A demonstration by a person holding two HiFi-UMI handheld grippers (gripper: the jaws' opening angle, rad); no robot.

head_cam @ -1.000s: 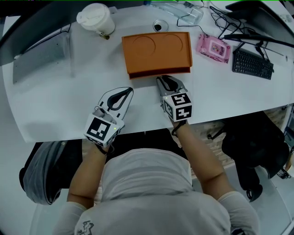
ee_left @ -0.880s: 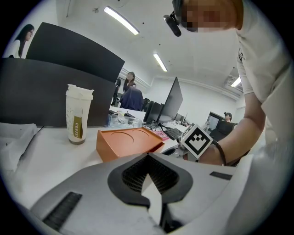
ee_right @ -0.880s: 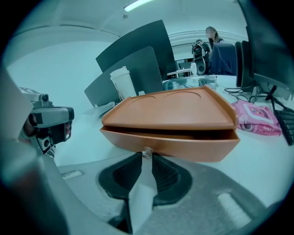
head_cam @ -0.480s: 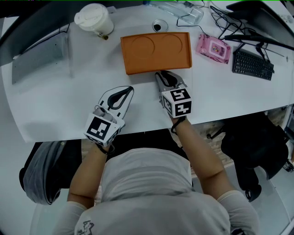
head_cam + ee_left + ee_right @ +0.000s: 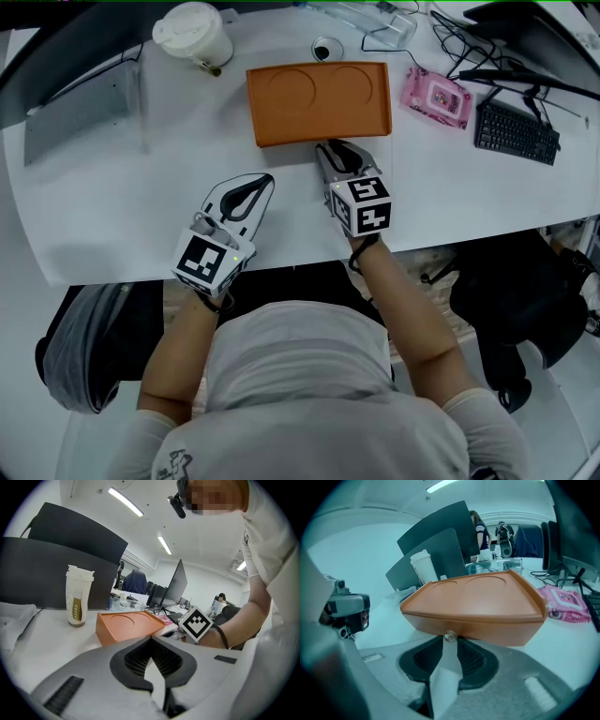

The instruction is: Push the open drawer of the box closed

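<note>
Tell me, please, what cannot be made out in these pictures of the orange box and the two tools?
- Head view: the box shows only its top; the right tool overlaps its front edge.
- Right gripper view: the knob sits between that tool's opening jaws; tip contact with the drawer is unclear, its inside hidden.
- Left gripper view: no knob can be picked out on the box.
- Pink packet: print too small.

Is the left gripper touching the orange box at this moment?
Apart. The head view shows bare table between the left gripper and the orange box; the left gripper view shows the box clear ahead of its jaws.
</note>
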